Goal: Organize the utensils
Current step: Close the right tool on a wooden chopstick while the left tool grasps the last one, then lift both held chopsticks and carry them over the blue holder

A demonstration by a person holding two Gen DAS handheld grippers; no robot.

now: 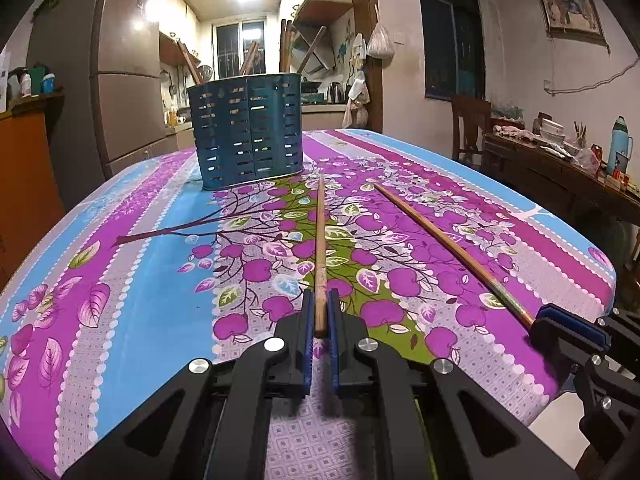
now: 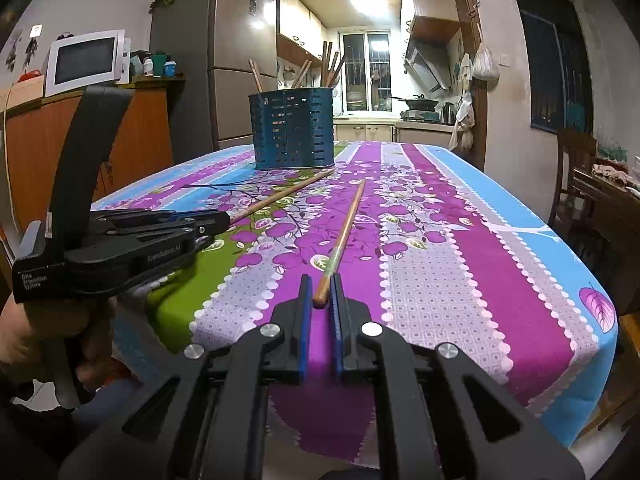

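Observation:
Two wooden chopsticks lie on the purple floral tablecloth. My left gripper [image 1: 320, 300] is shut on the near end of the left chopstick [image 1: 320, 240]; that chopstick also shows in the right wrist view [image 2: 280, 197]. My right gripper [image 2: 320, 284] has its jaws close around the near end of the right chopstick [image 2: 346, 228], which also shows in the left wrist view [image 1: 448, 248]. A blue slotted utensil holder [image 1: 248, 132] stands at the far end of the table, with several chopsticks in it; it shows in the right wrist view too [image 2: 292, 128].
The table's right edge [image 1: 600, 272] and near edge are close. A wooden side table [image 1: 560, 168] with bowls and a thermos stands to the right. A cabinet with a microwave [image 2: 86, 60] and a fridge [image 2: 224, 52] are on the left.

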